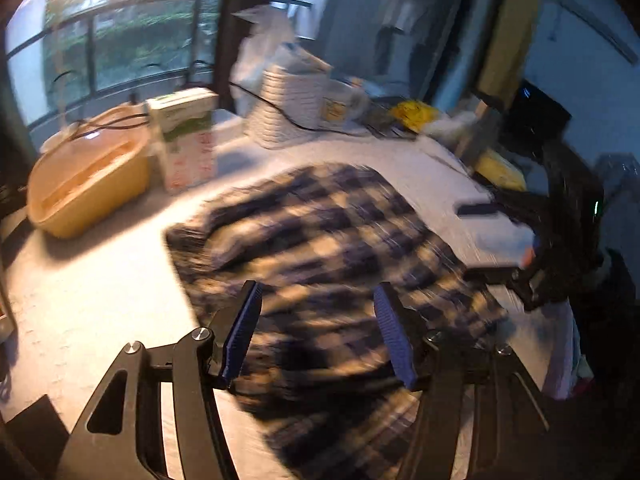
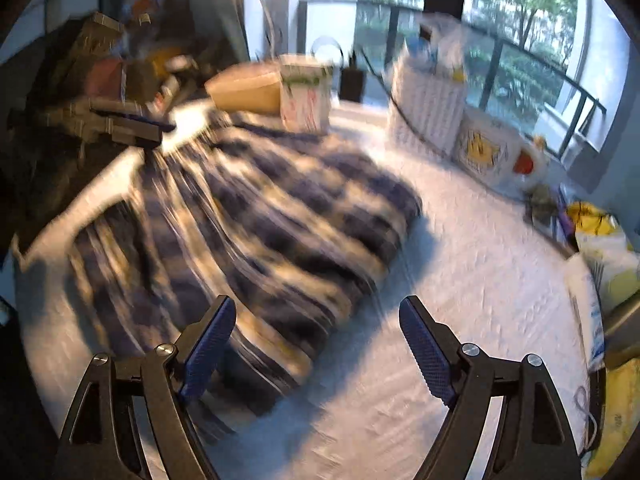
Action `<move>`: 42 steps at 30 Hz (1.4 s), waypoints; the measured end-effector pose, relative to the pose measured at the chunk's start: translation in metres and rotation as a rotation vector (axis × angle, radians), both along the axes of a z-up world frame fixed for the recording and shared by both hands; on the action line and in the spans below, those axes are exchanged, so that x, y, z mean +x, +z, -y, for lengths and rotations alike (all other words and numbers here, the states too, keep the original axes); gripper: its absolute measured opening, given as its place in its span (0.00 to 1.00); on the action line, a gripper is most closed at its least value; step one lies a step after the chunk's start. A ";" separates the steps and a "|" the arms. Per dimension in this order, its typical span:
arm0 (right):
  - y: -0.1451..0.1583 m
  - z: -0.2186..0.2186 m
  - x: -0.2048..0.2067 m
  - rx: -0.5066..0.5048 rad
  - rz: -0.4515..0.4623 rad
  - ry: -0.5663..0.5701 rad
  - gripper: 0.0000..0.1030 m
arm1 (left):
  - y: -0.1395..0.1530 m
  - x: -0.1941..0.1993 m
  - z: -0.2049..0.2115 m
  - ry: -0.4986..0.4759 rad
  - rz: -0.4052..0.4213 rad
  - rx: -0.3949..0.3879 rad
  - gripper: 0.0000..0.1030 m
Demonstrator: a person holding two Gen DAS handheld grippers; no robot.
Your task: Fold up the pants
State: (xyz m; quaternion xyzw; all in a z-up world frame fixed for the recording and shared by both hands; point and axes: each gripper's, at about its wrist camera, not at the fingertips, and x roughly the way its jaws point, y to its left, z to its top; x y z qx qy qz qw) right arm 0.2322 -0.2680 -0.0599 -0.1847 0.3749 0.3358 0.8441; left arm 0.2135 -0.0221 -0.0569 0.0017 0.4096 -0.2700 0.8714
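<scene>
A: Both views are smeared with blur. The white table [image 1: 100, 300] runs out of frame at the near edge, and the clutter along the far side is hard to read.

B: What can you count?

A: One pair of plaid pants [image 1: 320, 248], folded into a thick dark-and-cream bundle in the middle of the table. One yellow basin [image 1: 88, 188], one green-and-white carton [image 1: 186, 140] just beside it, one white ribbed basket [image 2: 428, 108]. The rest at the back is unclear.

B: And the grippers?

A: Two. The left gripper [image 1: 318, 304] hangs above the near part of the pants, its jaws partly apart, nothing gripped; the cloth lies below and beyond the blue pads [image 1: 394, 336]. Whether they touch it, I can't tell.

B: The right one?

A: The right gripper [image 2: 318, 318] has its jaws spread wide, empty. The pants sit ahead and to its left, the bundle's near corner under the left finger; bare table lies between the fingertips.
</scene>
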 end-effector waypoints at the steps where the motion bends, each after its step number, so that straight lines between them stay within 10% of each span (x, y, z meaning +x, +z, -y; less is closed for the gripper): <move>1: 0.004 -0.006 -0.002 0.028 0.012 0.015 0.83 | -0.009 -0.001 0.009 -0.005 -0.009 0.032 0.57; 15: -0.036 -0.032 -0.016 -0.107 -0.028 0.093 0.80 | -0.039 -0.021 0.008 0.023 -0.083 0.135 0.57; 24: 0.002 0.015 -0.010 0.041 -0.055 -0.014 0.80 | 0.009 -0.003 -0.018 0.126 -0.002 0.108 0.57; 33: 0.011 -0.002 0.053 0.117 -0.017 -0.134 0.80 | -0.018 0.066 -0.036 0.196 -0.047 0.115 0.57; 42: -0.023 -0.038 0.108 -0.102 0.035 -0.134 0.80 | -0.055 0.092 -0.050 0.209 -0.097 0.052 0.68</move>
